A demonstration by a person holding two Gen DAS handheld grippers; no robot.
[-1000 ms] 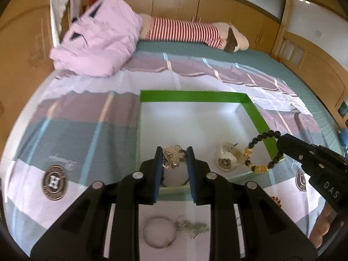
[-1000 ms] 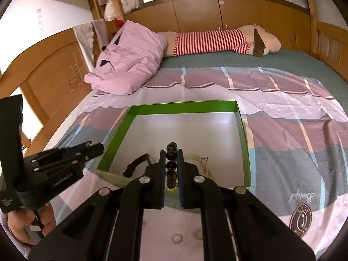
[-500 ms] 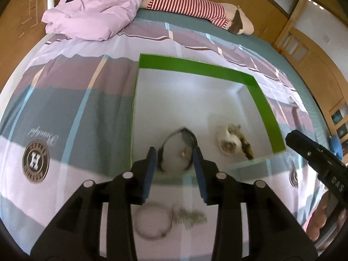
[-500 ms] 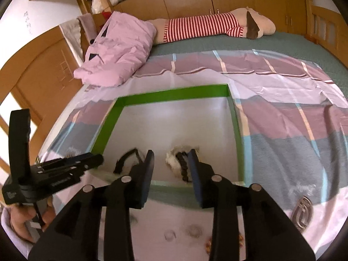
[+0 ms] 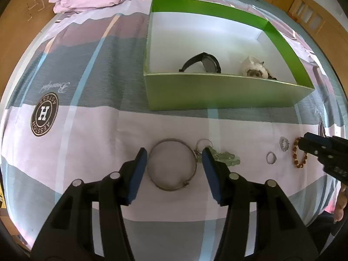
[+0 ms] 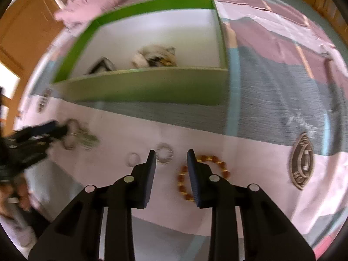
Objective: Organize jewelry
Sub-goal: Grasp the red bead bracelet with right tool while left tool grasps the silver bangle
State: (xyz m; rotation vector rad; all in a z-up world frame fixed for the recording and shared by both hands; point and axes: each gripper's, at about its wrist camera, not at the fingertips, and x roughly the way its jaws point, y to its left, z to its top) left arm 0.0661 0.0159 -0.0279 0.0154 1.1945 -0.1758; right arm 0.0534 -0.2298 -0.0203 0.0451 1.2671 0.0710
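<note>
A: What is the left gripper (image 5: 174, 158) lining up on?

B: It is hanging over the thin silver metal bangle (image 5: 173, 165) lying flat on the pink-and-grey striped bedsheet (image 5: 91, 87), just in front of the green cardboard box with a white inside (image 5: 217, 93). Its blue-padded fingers (image 5: 139, 169) are standing wide apart, one on each side of the hoop, gripping nothing.

A: How is that bangle going to handle?

B: Likely light and stiff, and the smooth wire is probably slippery. Squeezing across the whole ring is risking it popping out, so pinching one stretch of the rim looks safer. The keyring with pale green glassy charms (image 5: 219, 156) is touching its right edge, and I cannot tell if they are linked.

A: And the right gripper (image 6: 171, 163)?

B: Its fingers are parted too, empty, hovering near the amber-brown beaded bracelet (image 6: 202, 174) on the sheet; the right finger is covering part of the loop. Two small silver rings (image 6: 165, 153) are lying just left of it. The beads are probably limp on a cord, so the loop is going to sag when lifted; closing over a few beads should hold.

A: Anything in the box?

B: A black wristwatch (image 5: 202, 63) and a whitish bundle (image 5: 254, 69) near the front wall.
</note>
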